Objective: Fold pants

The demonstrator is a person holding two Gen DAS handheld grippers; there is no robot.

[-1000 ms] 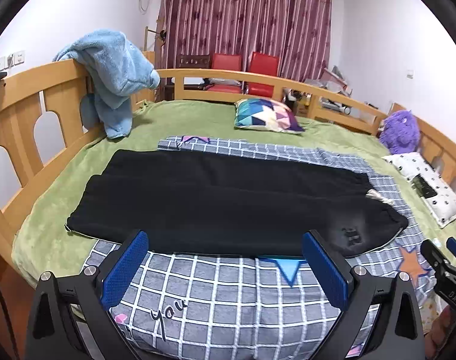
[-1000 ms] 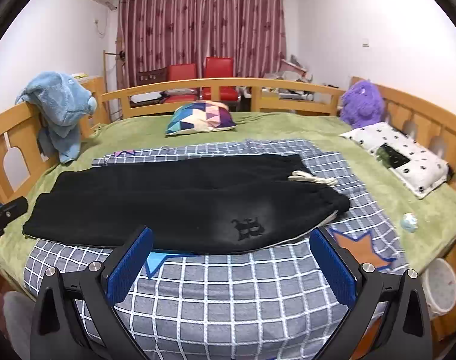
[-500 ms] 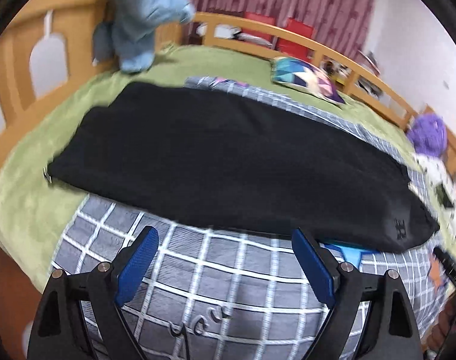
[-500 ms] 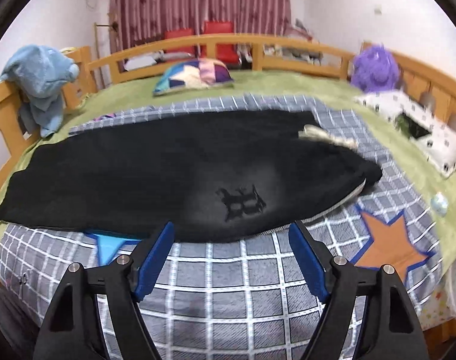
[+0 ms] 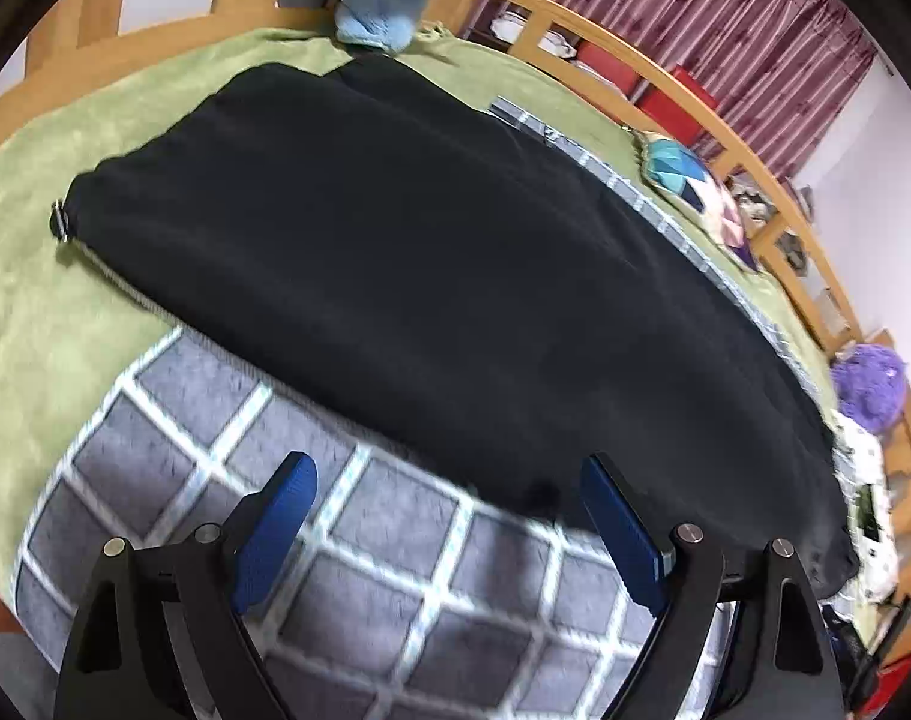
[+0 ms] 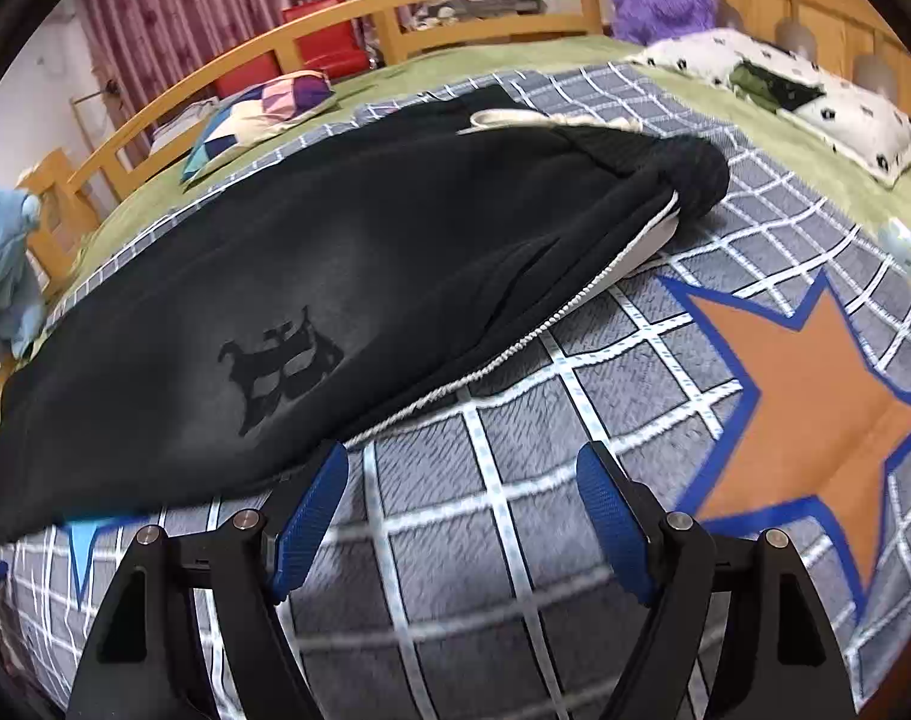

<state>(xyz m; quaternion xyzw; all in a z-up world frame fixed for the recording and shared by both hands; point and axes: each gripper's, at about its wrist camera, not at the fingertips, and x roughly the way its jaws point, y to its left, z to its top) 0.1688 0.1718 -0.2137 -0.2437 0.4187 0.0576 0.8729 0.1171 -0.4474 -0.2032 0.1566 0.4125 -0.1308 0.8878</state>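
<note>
Both grippers have come down close over the near edge of the pants since a second ago.

Our left gripper [image 5: 449, 510] gapes wide, empty, the black pants [image 5: 431, 276] filling 12 o'clock on the checked blanket [image 5: 359, 588]. Our right gripper [image 6: 461, 492] has narrowed somewhat yet holds nothing; its left finger [image 6: 311, 510] sits at the hem, pants [image 6: 311, 276] at 11 o'clock.

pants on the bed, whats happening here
A person holds a hand-held gripper in each hand over black pants laid flat along a checked blanket on the bed. The left hand-held gripper is open, close to the near edge partway along the legs. The right hand-held gripper is open too, near the edge below the waistband. Neither has gripped the fabric; no fold has been started.
</note>
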